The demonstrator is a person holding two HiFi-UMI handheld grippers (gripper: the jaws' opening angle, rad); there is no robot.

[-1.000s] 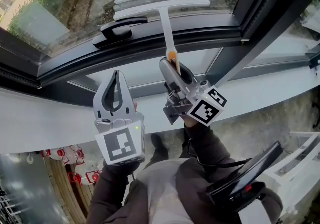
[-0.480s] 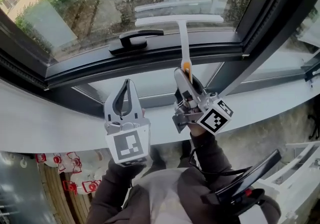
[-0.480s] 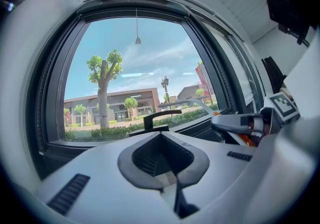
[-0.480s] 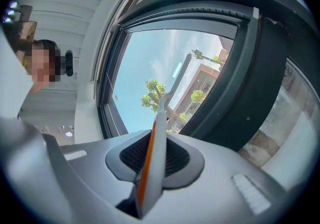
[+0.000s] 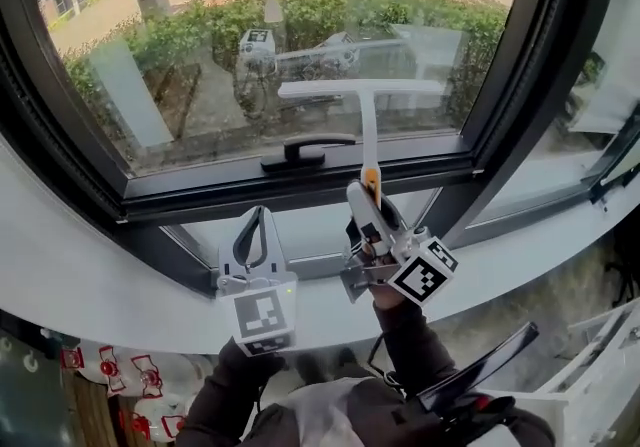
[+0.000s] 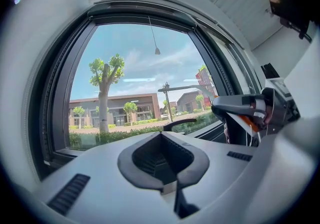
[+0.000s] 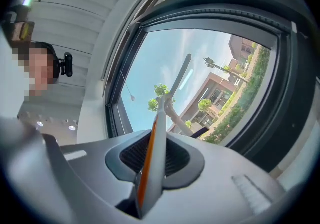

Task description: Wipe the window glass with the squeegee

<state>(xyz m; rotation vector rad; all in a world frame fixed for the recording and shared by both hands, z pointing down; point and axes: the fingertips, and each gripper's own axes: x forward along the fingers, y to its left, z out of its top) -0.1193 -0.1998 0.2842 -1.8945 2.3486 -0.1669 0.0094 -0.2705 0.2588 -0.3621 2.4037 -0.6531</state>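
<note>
The right tool is clamped on the stem of the squeegee, whose blade lies against the glass just above the window handle. For a clean wipe, I judge the whole edge should press evenly and travel in one straight pass. The left tool, below the window handle, is closed on nothing. The window handle juts out and could catch the blade

Left gripper, jaws together and empty, faces the window glass, right gripper beside it
</note>
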